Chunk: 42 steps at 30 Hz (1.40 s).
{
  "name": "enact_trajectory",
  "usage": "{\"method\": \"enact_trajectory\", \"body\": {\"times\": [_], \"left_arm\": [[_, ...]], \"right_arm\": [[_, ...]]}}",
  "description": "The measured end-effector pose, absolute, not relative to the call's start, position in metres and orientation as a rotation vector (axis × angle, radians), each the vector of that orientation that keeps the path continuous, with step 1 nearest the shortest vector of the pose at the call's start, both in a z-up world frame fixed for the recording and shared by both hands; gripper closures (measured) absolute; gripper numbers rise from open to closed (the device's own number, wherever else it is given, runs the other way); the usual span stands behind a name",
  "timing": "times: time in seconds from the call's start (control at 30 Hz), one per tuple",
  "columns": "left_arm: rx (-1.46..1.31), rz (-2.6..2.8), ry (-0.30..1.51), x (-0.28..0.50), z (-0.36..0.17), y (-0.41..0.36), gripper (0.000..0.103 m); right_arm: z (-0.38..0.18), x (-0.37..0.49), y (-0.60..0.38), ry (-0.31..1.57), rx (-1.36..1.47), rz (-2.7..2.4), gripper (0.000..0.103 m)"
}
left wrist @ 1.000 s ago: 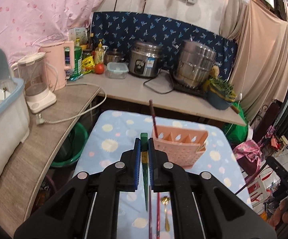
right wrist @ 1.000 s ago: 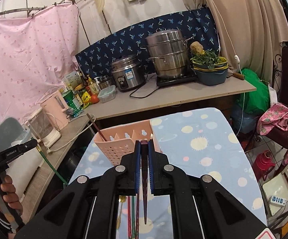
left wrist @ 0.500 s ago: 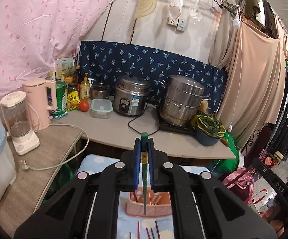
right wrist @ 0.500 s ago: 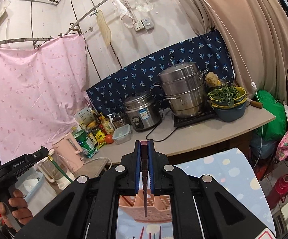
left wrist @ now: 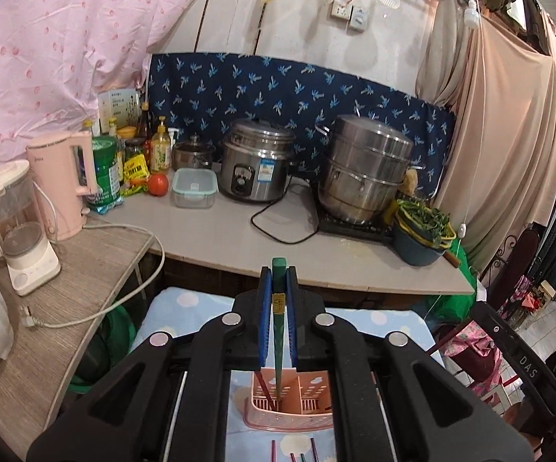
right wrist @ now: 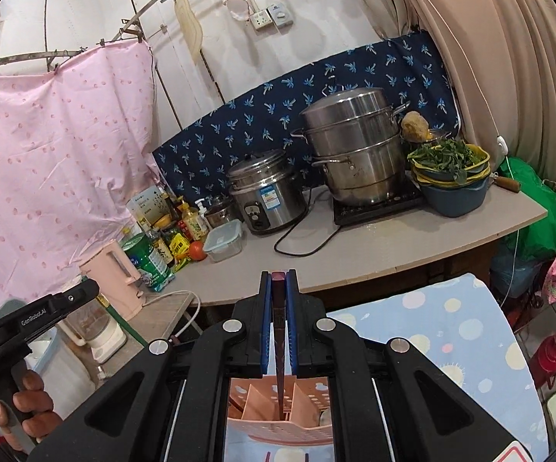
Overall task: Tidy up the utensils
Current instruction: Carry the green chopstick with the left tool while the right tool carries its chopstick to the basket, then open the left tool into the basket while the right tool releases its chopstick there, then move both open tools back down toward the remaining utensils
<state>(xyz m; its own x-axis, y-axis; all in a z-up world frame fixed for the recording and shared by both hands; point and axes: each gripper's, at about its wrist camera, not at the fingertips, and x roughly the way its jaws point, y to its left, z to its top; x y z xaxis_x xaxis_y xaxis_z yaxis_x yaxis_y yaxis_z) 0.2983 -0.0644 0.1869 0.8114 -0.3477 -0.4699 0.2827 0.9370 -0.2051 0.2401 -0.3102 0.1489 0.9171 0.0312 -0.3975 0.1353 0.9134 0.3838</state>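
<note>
While both sets of fingers are clamped on a chopstick each, green chopstick point(left wrist: 278, 331) left, dark chopstick point(right wrist: 279, 331) right, tips hang over the pink holder point(left wrist: 308, 404); more chopsticks point(left wrist: 301, 452) wait nearer on the table point(right wrist: 451, 331).

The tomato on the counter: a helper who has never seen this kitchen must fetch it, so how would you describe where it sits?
Find the long grey counter below the blue patterned cloth. At its left end, the tomato sits between the yellow packet and the clear lidded food box. It is the only round red thing there.
</note>
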Motion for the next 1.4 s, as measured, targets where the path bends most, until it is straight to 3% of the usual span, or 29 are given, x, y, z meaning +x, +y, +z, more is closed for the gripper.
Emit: {"method": "enact_trajectory", "body": {"times": [0.37,0.43,0.5,0.57,0.87,1.07,1.4], "left_arm": [[-0.132,-0.313,0.61,0.312,0.144,-0.062,0.095],[-0.13,-0.313,0.614,0.311,0.141,-0.061,0.088],[-0.135,-0.306,0.615,0.31,0.14,-0.058,0.065],[-0.134,-0.297,0.605,0.307,0.141,-0.057,0.061],[-0.124,-0.289,0.61,0.289,0.141,-0.047,0.059],[-0.087,-0.264,0.614,0.262,0.133,-0.038,0.045],[-0.05,-0.271,0.71,0.203,0.085,-0.025,0.045]], "right_arm": [[0.107,0.25,-0.303,0.496,0.423,-0.067,0.094],[0.106,0.25,-0.304,0.501,0.424,-0.07,0.092],[0.106,0.248,-0.305,0.5,0.429,-0.074,0.092],[0.107,0.245,-0.305,0.496,0.429,-0.076,0.091],[0.115,0.22,-0.299,0.487,0.408,-0.076,0.077],[0.106,0.186,-0.292,0.524,0.398,-0.076,0.076],[0.052,0.12,-0.26,0.667,0.348,-0.064,0.076]]}}
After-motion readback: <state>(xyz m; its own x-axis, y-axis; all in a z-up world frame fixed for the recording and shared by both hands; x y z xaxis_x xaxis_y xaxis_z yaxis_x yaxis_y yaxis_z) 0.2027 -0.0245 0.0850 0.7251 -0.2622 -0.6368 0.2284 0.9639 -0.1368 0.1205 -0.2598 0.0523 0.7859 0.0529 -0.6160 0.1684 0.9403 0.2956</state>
